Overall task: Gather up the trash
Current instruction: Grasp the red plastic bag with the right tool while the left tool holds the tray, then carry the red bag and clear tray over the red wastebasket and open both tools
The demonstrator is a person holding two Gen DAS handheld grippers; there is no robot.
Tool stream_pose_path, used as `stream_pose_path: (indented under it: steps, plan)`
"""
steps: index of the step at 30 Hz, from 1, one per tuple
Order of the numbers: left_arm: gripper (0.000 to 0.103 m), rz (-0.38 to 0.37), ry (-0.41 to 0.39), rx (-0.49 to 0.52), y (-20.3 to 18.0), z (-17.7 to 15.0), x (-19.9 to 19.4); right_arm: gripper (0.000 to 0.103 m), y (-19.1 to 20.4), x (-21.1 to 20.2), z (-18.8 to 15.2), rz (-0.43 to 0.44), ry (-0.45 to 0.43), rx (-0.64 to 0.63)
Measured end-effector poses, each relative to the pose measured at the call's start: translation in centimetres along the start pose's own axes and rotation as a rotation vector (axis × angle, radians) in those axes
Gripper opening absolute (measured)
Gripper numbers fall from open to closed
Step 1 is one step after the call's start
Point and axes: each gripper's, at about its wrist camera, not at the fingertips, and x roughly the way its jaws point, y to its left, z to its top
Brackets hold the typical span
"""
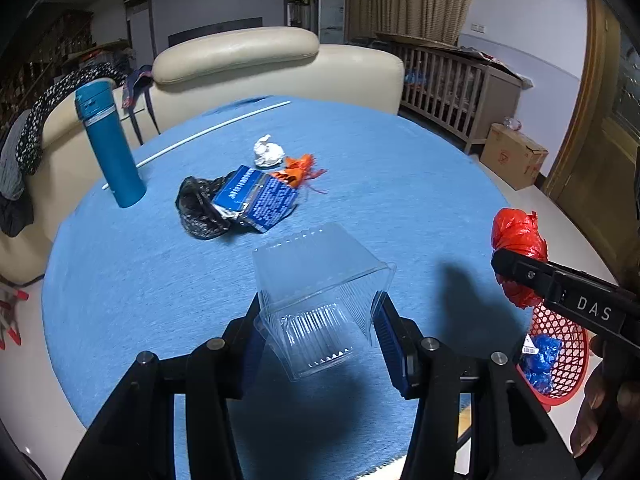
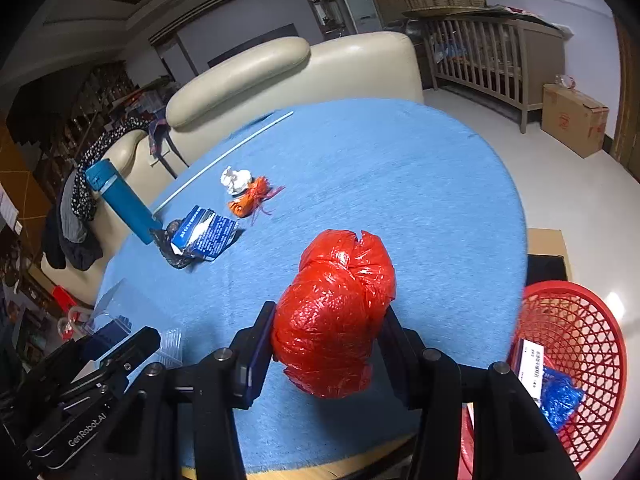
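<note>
My left gripper (image 1: pixel 320 316) is shut on a clear ribbed plastic container (image 1: pixel 320 280), held above the blue table (image 1: pixel 120 280). My right gripper (image 2: pixel 328 328) is shut on a crumpled red plastic bag (image 2: pixel 336 312); the red plastic bag (image 1: pixel 518 236) also shows at the right of the left wrist view. Further back on the table lie a blue foil packet (image 1: pixel 256 198) on a black bag (image 1: pixel 196 208), an orange wrapper (image 1: pixel 298 170) and a white paper wad (image 1: pixel 267 151). A red mesh basket (image 2: pixel 580 320) stands on the floor at the table's right edge.
A teal flask (image 1: pixel 108 140) stands at the table's left, with a thin white stick (image 1: pixel 216 128) lying behind it. The basket holds a blue wrapper (image 2: pixel 558 396) and a white-labelled item. A cream sofa (image 1: pixel 256 60), a wooden crib (image 1: pixel 452 84) and a cardboard box (image 1: pixel 514 156) surround the table.
</note>
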Motion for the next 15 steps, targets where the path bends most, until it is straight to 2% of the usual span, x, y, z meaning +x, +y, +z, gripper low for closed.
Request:
stream_pose_path:
  steps: [9,15]
  plan:
    - [0.054,-0.025,-0.004,0.058,-2.7,-0.1,-0.5,0.052,-2.9,-2.2,-0.8,-0.02,-0.027,0.043]
    - [0.053,-0.047,-0.005,0.105,-5.0,-0.1,-0.7,0.052,-6.2,-4.2,-1.7,-0.061,-0.056,0.097]
